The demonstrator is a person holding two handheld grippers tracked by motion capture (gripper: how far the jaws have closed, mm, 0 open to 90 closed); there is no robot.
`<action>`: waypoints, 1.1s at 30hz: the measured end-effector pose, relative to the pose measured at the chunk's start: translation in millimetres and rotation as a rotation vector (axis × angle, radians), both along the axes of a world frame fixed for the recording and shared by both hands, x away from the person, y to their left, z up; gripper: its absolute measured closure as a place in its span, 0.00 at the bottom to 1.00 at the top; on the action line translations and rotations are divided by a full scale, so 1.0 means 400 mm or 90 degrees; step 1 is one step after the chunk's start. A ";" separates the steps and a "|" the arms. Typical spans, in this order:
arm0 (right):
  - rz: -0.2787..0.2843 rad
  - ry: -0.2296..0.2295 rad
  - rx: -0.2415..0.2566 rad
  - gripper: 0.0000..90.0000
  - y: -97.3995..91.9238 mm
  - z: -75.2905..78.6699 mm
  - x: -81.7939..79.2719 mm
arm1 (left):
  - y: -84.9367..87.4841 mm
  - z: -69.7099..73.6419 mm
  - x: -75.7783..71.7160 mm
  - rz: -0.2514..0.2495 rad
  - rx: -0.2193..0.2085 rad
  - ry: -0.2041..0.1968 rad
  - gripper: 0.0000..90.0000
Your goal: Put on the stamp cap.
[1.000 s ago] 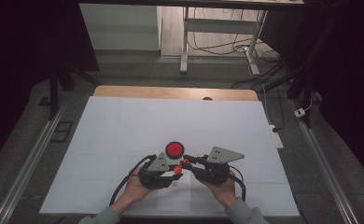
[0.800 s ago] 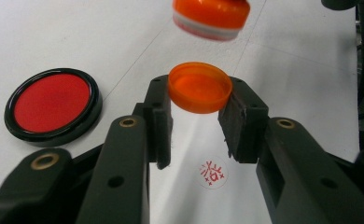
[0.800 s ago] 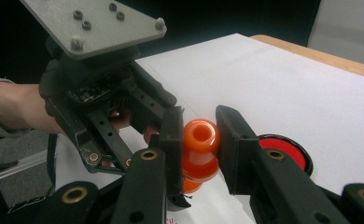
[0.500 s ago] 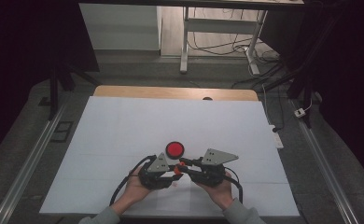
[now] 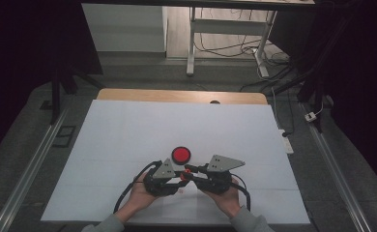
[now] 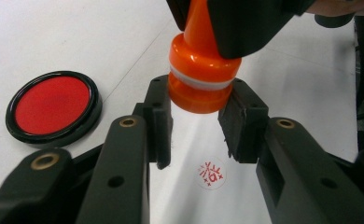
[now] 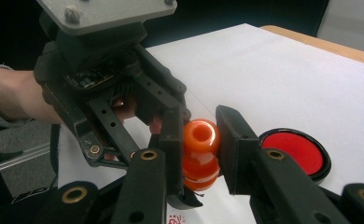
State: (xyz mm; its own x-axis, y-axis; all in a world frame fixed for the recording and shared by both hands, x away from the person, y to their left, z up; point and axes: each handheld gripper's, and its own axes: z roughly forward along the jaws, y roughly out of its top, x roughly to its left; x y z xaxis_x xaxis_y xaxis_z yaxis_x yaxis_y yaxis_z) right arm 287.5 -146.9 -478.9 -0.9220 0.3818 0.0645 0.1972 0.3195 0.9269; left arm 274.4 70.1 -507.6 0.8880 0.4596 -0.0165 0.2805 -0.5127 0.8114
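I have both tongs on one orange stamp (image 6: 201, 70) low over the near middle of the desk (image 5: 128, 125). My left tongs (image 6: 196, 123) are closed on its wide lower end, a pad on each side of the base below the white band. My right tongs (image 7: 201, 149) are clamped on its narrower upper grip, seen end-on with a small hollow in its top. From the high view the two tongs meet nose to nose, left tongs (image 5: 179, 176) and right tongs (image 5: 189, 170), a hand behind each.

For writing, the one mark I can find is a small round red stamp print (image 6: 211, 174) on the white sheet right under the stamp, between my left jaws: a central character ringed by little strokes, too small for me to read. I see no brand or label on the stamp itself.

Just beside the stamp, on its far-left side in the high view, lies a round ink pad (image 5: 181, 154), red inside a black rim, flat on the sheet and apart from both tongs.

The white sheet runs wide to left, right and far side, with a strip of bare wood along the far edge; the near edge is close behind my hands
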 end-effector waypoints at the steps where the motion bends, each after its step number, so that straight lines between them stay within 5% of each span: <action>1: 0.001 0.001 0.000 0.80 0.001 -0.001 0.000 | 0.000 0.000 0.000 0.000 0.000 -0.001 0.72; 33: 0.002 -0.002 -0.005 0.81 0.003 -0.010 0.000 | 0.001 0.004 -0.005 0.008 -0.001 -0.010 0.72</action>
State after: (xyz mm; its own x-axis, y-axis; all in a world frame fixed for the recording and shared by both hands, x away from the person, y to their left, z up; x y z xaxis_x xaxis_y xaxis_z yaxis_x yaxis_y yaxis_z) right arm 287.4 -145.6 -483.0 -0.9237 0.3787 0.0586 0.1930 0.3275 0.9249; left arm 272.2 70.6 -506.0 0.8823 0.4707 -0.0035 0.2745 -0.5084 0.8162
